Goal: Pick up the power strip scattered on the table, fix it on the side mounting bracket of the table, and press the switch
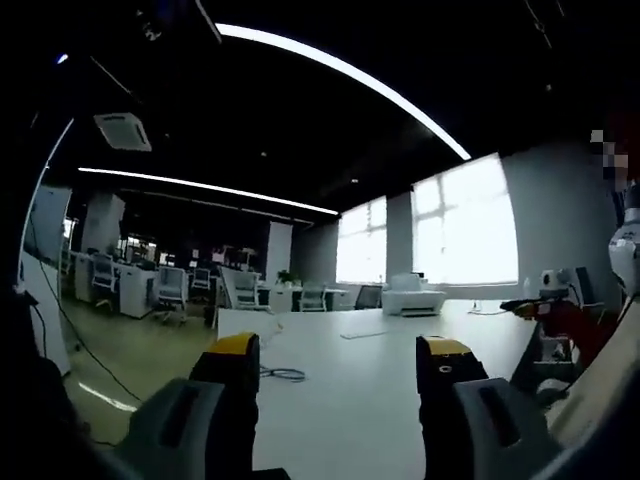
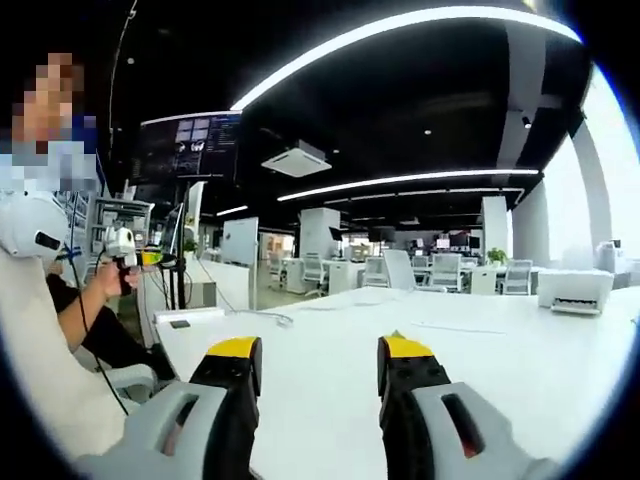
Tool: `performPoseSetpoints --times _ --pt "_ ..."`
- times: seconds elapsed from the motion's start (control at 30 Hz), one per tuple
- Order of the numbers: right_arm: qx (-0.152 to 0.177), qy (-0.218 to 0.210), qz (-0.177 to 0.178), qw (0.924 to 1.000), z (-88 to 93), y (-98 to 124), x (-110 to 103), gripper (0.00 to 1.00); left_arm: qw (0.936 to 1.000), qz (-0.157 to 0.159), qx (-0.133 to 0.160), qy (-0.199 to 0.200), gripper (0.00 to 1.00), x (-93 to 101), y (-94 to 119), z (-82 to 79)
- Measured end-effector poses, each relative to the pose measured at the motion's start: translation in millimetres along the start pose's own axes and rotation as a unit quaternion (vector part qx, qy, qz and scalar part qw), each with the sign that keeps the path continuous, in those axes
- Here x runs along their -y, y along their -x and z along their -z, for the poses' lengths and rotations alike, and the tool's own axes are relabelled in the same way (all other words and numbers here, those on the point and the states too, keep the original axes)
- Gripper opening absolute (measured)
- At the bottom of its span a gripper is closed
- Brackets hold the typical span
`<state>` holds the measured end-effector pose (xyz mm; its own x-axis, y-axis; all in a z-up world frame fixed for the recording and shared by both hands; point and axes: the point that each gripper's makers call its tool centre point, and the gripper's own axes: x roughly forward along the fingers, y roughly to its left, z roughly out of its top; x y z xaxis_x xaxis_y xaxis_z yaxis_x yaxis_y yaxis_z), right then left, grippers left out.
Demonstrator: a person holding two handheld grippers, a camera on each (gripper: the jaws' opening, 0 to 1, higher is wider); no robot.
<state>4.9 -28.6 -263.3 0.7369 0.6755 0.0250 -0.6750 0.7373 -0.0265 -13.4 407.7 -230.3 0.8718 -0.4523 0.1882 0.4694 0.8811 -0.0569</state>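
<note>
In the left gripper view the left gripper (image 1: 340,365) is held level above a wide white table (image 1: 380,400), its two yellow-tipped jaws spread well apart with nothing between them. A thin grey cable (image 1: 283,374) lies coiled on the table just beyond the left jaw, and farther back a flat pale strip (image 1: 362,333) rests on the surface; it may be the power strip, though it is too small and faint to be sure. A white printer (image 1: 413,297) stands at the far end of the table below bright windows (image 1: 465,225). At the right edge a red and black device (image 1: 560,310) is held up near a pale sleeve (image 1: 600,385). In the right gripper view the right gripper (image 2: 315,365) also hovers over the white table (image 2: 500,360), jaws parted and empty. A person sits at the left beside the table, a hand (image 2: 105,282) gripping a white handheld device (image 2: 122,248). A small dark object (image 2: 180,323) lies near the table's left corner, and a printer (image 2: 573,290) stands at the far right. Rows of desks and office chairs (image 2: 400,272) lie behind under long ceiling light strips (image 2: 400,182).
</note>
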Motion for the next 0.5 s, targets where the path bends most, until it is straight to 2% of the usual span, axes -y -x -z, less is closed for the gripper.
performPoseSetpoints --times 0.13,0.2,0.37,0.5 --pt "-0.003 -0.003 0.007 1.0 4.2 5.0 7.0 0.43 1.0 -0.005 -0.008 -0.003 0.67 1.7 -7.0 14.2" --pt "-0.007 -0.001 0.013 0.9999 6.5 6.8 11.4 0.43 1.0 -0.004 -0.002 0.003 0.67 2.3 -11.1 18.2" --pt "-0.006 -0.005 0.017 0.9998 9.1 9.4 16.3 0.43 0.9998 0.0 -0.01 0.02 0.67 1.9 -21.7 31.4" --pt "-0.029 0.008 0.024 0.9993 17.2 8.6 17.8 0.43 0.9997 -0.002 -0.022 0.008 0.67 5.3 -34.1 42.4"
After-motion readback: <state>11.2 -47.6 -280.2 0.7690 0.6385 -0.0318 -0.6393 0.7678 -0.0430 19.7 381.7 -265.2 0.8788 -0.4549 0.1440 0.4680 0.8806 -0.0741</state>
